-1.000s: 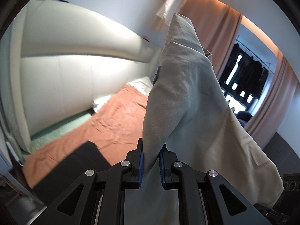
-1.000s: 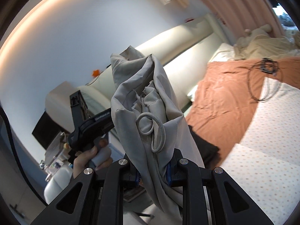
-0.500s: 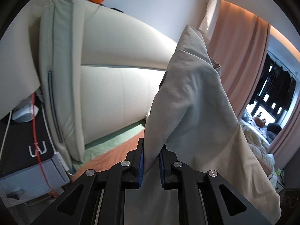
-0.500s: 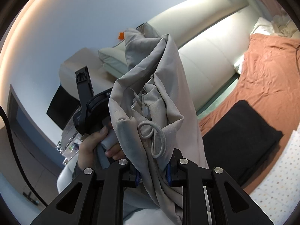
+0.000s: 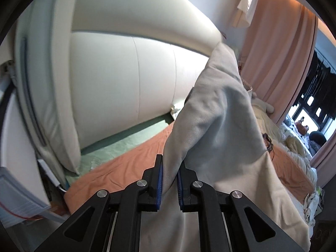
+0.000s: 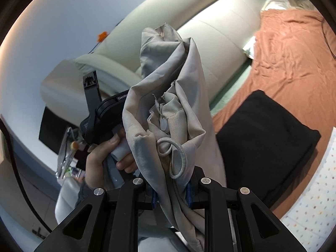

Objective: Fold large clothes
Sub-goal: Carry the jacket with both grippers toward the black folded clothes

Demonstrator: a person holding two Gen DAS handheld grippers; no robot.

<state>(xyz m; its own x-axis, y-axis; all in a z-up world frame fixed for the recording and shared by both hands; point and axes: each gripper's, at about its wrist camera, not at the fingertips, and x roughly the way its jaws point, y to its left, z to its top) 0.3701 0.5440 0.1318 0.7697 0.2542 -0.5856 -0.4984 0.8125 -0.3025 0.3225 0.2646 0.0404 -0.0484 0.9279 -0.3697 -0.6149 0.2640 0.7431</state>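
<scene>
Left wrist view: the left gripper (image 5: 169, 183) has its blue-padded fingers (image 5: 159, 185) closed on a fold of the grey garment (image 5: 218, 130), which rises in a peak above them and drapes down to the right, held clear of the bed (image 5: 117, 168). The cloth hides much of the bed's far side and the room beyond it; its lower hem runs out of the frame. Behind stands a cream padded headboard (image 5: 130, 73), somewhat blurred. The bed carries an orange sheet, with a pale green strip along the headboard edge. Peach curtains (image 5: 275, 58) hang at the right, and bunched cream bedding (image 5: 294, 147) lies toward the bed's far end; small items near the window are too small to make out.

Right wrist view: the right gripper (image 6: 171, 191) pinches the bunched waistband end of the same grey garment (image 6: 168, 96), and a grey drawstring loop (image 6: 174, 153) dangles just above the fingers (image 6: 189, 191), which are largely buried in cloth. To the left, the person's left hand (image 6: 105, 153) holds the other tool's handle, partly hidden behind the fabric. A folded black garment (image 6: 266, 134) lies on the orange sheet (image 6: 294, 48) near the bed's side edge, beside a white dotted cover (image 6: 310, 199) at lower right. Blurred clutter sits at lower left.
</scene>
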